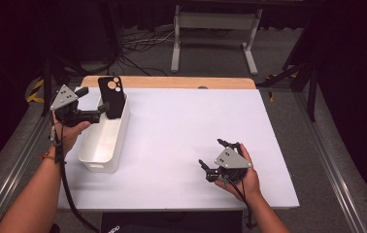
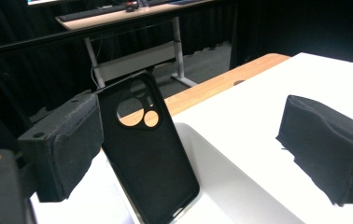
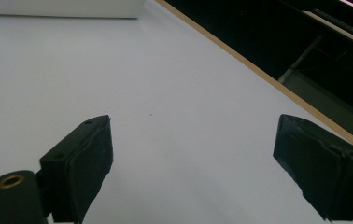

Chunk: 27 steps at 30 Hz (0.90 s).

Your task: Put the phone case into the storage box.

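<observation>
**One phone case, one bin, two open grippers**

From the high view, you have one black phone case (image 1: pixel 112 96) standing on end at the far end of one white bin (image 1: pixel 105 141), leaning against the bin's far wall with its camera cut-outs at the top. Your left gripper (image 1: pixel 95 104) sits just left of the case, its jaws spread on either side of the case's lower part. Your right gripper (image 1: pixel 212 158) rests well apart from the bin, low over the near right part of the white table (image 1: pixel 181 131), jaws spread, nothing between them.

In the left gripper view, the phone case (image 2: pixel 149 154) stands tilted between your two pads: the left pad (image 2: pixel 65 144) is right against its edge, while the right pad (image 2: pixel 326 147) stands well clear. You are not clamping it. Count three round cut-outs near the case's top.

In the right gripper view, your two pads (image 3: pixel 88 165) stand wide apart over bare table (image 3: pixel 174 93), with a corner of the bin (image 3: pixel 62 8) at the far top edge.
</observation>
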Motion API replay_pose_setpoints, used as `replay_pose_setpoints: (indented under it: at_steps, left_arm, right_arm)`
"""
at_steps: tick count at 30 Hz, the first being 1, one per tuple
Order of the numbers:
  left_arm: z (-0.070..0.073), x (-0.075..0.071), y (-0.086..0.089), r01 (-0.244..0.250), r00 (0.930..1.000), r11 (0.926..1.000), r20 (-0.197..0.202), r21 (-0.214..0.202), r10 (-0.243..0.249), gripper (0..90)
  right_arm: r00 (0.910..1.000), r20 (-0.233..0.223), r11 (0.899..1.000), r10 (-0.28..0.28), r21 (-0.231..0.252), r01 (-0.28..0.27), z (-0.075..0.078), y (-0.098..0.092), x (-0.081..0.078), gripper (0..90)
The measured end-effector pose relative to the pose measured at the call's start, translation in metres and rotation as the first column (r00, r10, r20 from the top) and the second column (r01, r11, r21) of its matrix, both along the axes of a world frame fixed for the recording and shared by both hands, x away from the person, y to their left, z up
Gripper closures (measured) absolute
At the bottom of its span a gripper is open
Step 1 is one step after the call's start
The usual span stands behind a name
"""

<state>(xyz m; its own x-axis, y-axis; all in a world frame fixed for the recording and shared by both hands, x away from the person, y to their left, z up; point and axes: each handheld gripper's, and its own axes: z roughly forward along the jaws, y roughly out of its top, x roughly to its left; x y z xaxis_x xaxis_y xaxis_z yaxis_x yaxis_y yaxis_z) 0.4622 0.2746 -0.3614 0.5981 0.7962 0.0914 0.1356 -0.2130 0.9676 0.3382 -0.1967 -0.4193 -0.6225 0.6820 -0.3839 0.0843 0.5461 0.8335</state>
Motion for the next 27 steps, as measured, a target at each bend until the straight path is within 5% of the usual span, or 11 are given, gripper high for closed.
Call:
replay_pose_setpoints:
  at_steps: [11,27]
  left_arm:
    - [0.004,-0.017,-0.001,0.036,0.9993,0.9993,0.014,-0.014,-0.036,4.4]
    - [0.001,-0.041,-0.013,0.093,0.9948,0.9955,0.044,-0.021,-0.092,4.0]
  right_arm:
    - [0.9999,-0.013,0.999,0.002,0.037,-0.002,0.002,-0.003,0.003,12.8]
    - [0.9998,-0.008,1.000,0.018,0.015,-0.018,0.001,0.001,-0.002,12.7]
